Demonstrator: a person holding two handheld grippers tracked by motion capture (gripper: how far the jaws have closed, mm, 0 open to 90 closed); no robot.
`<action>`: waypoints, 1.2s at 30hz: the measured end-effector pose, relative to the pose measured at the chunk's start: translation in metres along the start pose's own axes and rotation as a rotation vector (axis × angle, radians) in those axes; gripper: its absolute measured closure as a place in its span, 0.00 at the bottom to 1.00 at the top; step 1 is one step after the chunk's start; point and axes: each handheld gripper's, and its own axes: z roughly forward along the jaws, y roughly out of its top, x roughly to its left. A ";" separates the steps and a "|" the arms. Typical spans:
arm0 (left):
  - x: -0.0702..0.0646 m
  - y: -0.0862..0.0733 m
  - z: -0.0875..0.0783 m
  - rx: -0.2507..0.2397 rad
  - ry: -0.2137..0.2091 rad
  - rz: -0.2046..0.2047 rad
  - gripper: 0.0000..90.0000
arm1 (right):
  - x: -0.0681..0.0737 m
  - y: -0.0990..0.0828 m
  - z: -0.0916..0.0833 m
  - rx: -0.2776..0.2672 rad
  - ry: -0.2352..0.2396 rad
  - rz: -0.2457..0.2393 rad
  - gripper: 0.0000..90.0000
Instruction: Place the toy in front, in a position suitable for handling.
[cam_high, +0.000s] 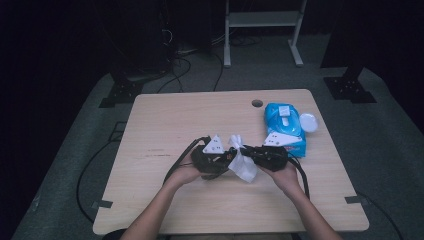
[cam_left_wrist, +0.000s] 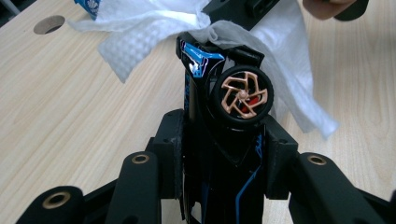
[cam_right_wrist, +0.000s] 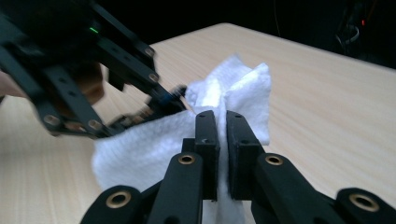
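Toy car (cam_left_wrist: 224, 107) and wipe (cam_high: 243, 166) mid-table (cam_high: 165, 120), edges well apart.

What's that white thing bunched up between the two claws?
A white wet wipe. In the high view it hangs between the left claw and the right claw. The right claw pinches it, and it drapes over the black toy car clamped in the left claw.

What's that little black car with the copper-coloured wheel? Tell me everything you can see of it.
The toy car looks like glossy black plastic with blue trim lines. One black tyre shows, with a copper swirl-spoked rim and a red part behind it. The left gripper clamps its body from both sides, above the wooden table. A white wipe, pinched by the right gripper, drapes over its far end.
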 end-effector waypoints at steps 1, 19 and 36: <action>-0.001 0.001 0.001 -0.001 0.002 0.002 0.64 | 0.004 0.004 -0.002 -0.014 0.010 -0.016 0.93; -0.004 0.006 -0.007 -0.072 -0.007 -0.009 0.64 | 0.010 0.016 -0.010 -0.072 0.032 -0.033 0.93; -0.002 0.002 -0.017 -0.093 0.003 -0.019 0.64 | 0.002 0.006 -0.012 -0.067 0.038 0.026 0.93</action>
